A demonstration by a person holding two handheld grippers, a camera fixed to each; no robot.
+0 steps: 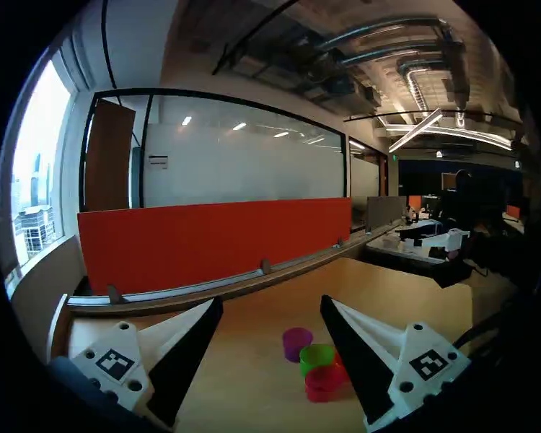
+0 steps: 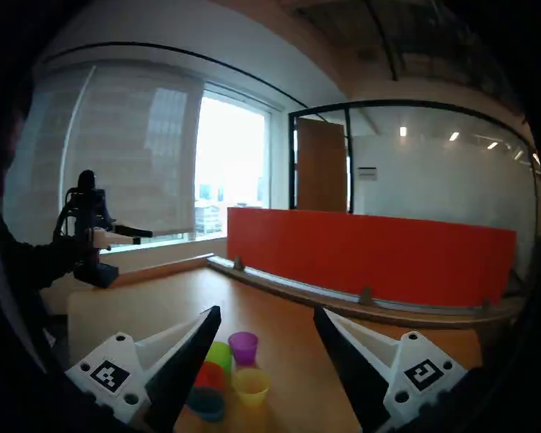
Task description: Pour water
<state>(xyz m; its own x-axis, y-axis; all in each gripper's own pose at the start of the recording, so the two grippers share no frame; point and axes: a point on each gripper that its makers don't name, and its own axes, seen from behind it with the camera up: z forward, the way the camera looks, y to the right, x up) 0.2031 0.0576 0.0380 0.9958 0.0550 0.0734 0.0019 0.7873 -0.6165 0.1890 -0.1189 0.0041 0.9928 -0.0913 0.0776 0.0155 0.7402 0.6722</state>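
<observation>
Left hand-held gripper (image 1: 270,299) and right hand-held gripper (image 2: 265,309) both spread apart over desk (image 2: 299,346); cups (image 2: 243,346) well apart from orange divider (image 2: 371,260)

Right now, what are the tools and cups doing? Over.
Left tool open, empty. Right tool open, empty. Purple cup, yellow cup, three more bunched on desk, untouched. Path to them open.

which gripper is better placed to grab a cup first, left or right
Likely right. The right gripper has open fingers with the yellow cup and purple cup between them. The left gripper, also open, has the red cup off-centre, at one finger's edge.
</observation>
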